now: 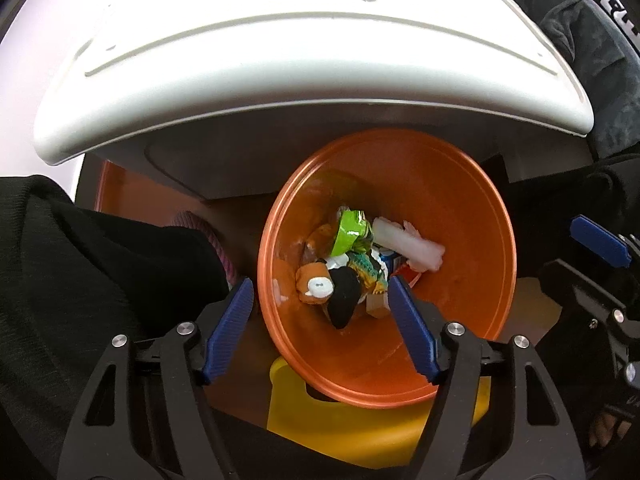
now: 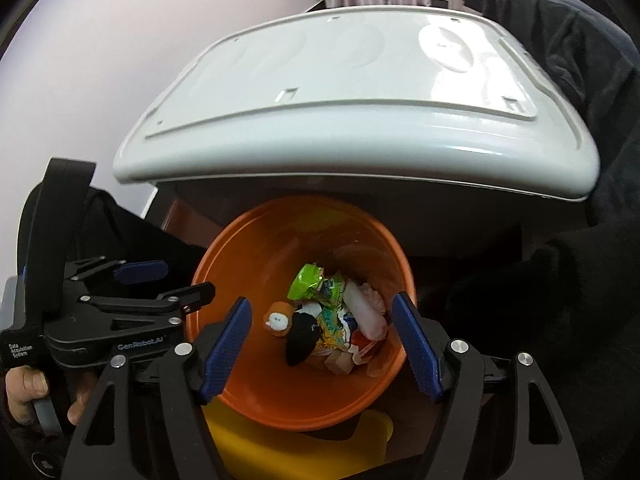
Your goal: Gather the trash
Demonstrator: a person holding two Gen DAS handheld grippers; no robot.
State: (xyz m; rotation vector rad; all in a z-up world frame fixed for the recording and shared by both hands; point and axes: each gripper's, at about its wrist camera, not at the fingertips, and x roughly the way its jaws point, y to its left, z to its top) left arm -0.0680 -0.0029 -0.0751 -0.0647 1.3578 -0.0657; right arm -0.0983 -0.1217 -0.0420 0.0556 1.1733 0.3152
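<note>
Both grippers, left (image 1: 320, 328) and right (image 2: 322, 344), hung with fingers wide, empty, over an orange bin (image 2: 256, 396) (wrappers (image 2: 310, 286) at twelve o'clock).

On my right wrist view, the left gripper (image 2: 132, 280) body reads "GenRobot.AI", and a small label at its rear reads "Data Acquisition System". White lettering on the dark fabric (image 1: 616, 12) is illegible.

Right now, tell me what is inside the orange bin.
The orange bin holds a green wrapper, a white wad, a black sock and an orange toy. Whatever lies beneath them is covered.
</note>
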